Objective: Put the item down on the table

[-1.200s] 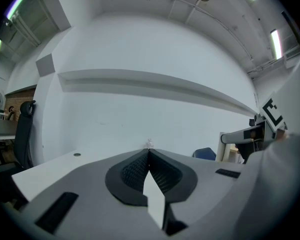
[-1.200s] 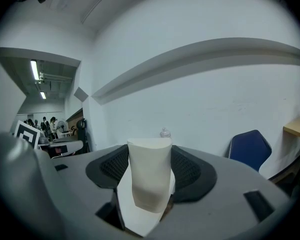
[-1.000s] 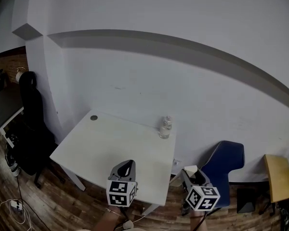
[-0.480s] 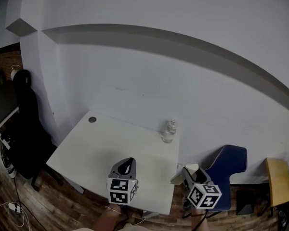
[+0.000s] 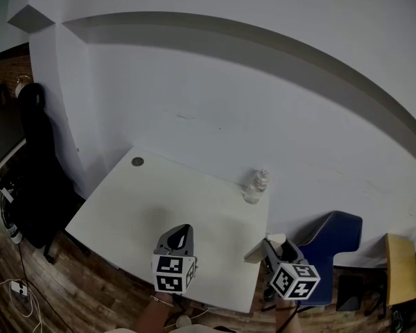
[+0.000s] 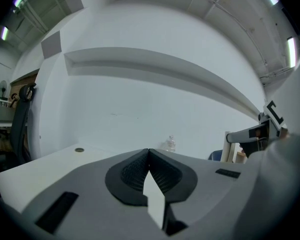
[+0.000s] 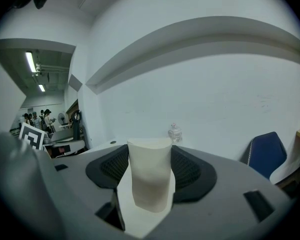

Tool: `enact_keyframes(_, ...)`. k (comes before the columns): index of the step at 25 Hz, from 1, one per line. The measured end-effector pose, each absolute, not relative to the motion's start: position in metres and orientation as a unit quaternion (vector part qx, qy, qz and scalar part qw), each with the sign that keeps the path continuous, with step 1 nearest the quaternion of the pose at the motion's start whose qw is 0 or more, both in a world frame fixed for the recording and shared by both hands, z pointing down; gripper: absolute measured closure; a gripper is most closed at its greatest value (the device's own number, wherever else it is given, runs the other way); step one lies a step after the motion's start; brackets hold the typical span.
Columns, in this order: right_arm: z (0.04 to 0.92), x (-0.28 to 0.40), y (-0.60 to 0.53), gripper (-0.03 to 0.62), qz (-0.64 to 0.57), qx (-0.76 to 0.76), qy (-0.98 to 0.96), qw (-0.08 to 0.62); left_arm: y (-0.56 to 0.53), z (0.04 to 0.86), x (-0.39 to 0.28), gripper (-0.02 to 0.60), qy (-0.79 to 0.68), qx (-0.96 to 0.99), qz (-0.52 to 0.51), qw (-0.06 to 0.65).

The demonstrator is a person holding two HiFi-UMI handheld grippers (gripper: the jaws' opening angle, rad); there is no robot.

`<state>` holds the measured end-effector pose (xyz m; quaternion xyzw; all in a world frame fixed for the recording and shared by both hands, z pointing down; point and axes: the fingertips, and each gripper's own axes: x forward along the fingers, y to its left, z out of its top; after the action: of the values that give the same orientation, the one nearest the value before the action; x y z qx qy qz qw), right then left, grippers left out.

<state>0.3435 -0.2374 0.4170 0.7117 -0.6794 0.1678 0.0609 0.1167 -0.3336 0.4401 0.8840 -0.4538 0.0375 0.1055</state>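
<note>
- A white paper cup (image 7: 150,171) is pinched between the jaws of the right gripper (image 7: 150,151), which are pressed onto its two sides; its rim is squeezed out of round
- In the head view the right gripper (image 5: 269,244) is seen at the right edge of the white table (image 5: 125,214), towards the near corner, and the cup (image 5: 261,251) is held off the tabletop, not resting on it
- The left gripper (image 6: 149,151) is held with its jaw tips pressed together and nothing between them
- In the head view the left gripper (image 5: 182,233) is held over the near part of the table, left of the right gripper and well apart from it
- A clear plastic bottle (image 5: 255,186) is stood upright at the far right corner of the table, near the white wall (image 5: 215,96)
- A small round cable grommet (image 5: 137,161) is set into the tabletop at the far left corner
- A blue chair (image 5: 336,241) is placed just right of the table, with a wooden stool (image 5: 400,266) further right
- A black office chair (image 5: 35,158) is stood left of the table on the wooden floor (image 5: 48,297)
</note>
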Motion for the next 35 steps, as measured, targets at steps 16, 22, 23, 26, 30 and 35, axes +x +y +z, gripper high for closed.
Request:
enact_keyframes(16, 0.437, 0.301, -0.276, 0.307, 0.188, 0.64, -0.742, 0.069, -0.325, 0.46, 0.059, 0.565, -0.531, 0.836, 0.076, 0.118)
enact_keyframes(22, 0.44, 0.299, -0.285, 0.307, 0.195, 0.62, -0.757, 0.071, -0.322, 0.46, 0.05, 0.565, -0.557, 0.818, 0.084, 0.114)
enact_keyframes(23, 0.44, 0.298, -0.287, 0.307, 0.195, 0.617, -0.759, 0.071, -0.321, 0.46, 0.048, 0.565, -0.56, 0.816, 0.086, 0.115)
enact_keyframes(26, 0.442, 0.29, -0.291, 0.307, 0.195, 0.605, -0.769, 0.074, -0.317, 0.461, 0.04, 0.565, -0.572, 0.807, 0.088, 0.116)
enact_keyframes(30, 0.445, 0.277, -0.298, 0.307, 0.198, 0.584, -0.783, 0.08, -0.313, 0.463, 0.026, 0.565, -0.591, 0.792, 0.089, 0.121)
enact_keyframes(35, 0.45, 0.253, -0.309, 0.307, 0.2, 0.554, -0.804, 0.082, -0.302, 0.466, 0.005, 0.565, -0.619, 0.77, 0.093, 0.123)
